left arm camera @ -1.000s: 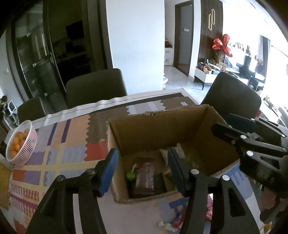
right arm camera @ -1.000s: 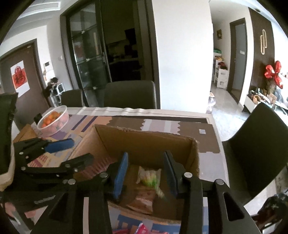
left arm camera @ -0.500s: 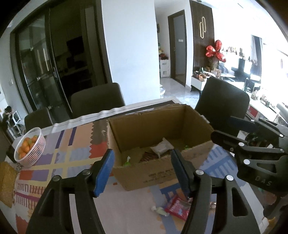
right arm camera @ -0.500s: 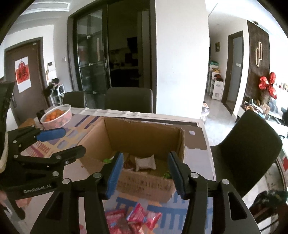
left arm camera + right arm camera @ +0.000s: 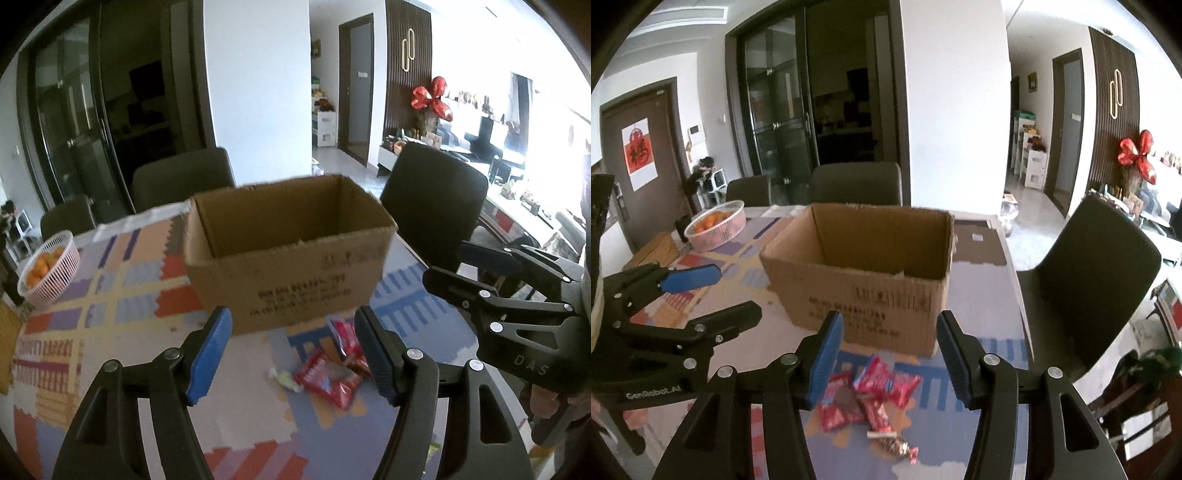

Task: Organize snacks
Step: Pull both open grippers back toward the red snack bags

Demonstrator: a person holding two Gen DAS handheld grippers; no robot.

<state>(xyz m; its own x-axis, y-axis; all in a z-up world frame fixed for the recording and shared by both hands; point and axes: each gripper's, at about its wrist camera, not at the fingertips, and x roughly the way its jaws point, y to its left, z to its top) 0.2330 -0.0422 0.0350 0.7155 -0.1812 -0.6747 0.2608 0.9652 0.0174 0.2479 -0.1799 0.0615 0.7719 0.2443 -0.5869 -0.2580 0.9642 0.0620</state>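
Where my left claw (image 5: 293,349) looked down into the box half a second ago, it has pulled back and now sees only the printed cardboard front of the box (image 5: 295,280); its blue-padded jaws are spread wide, holding nothing. Crinkly red snack packets (image 5: 334,373) lie on the patchwork tablecloth (image 5: 110,295) just before the box — count unclear here. A round mesh basket (image 5: 51,269) holds oranges.

From the right view, my right claw (image 5: 890,350) is likewise gaping and empty, farther back than before. About four red packets (image 5: 871,387) sit in a loose pile before the one box (image 5: 864,273).
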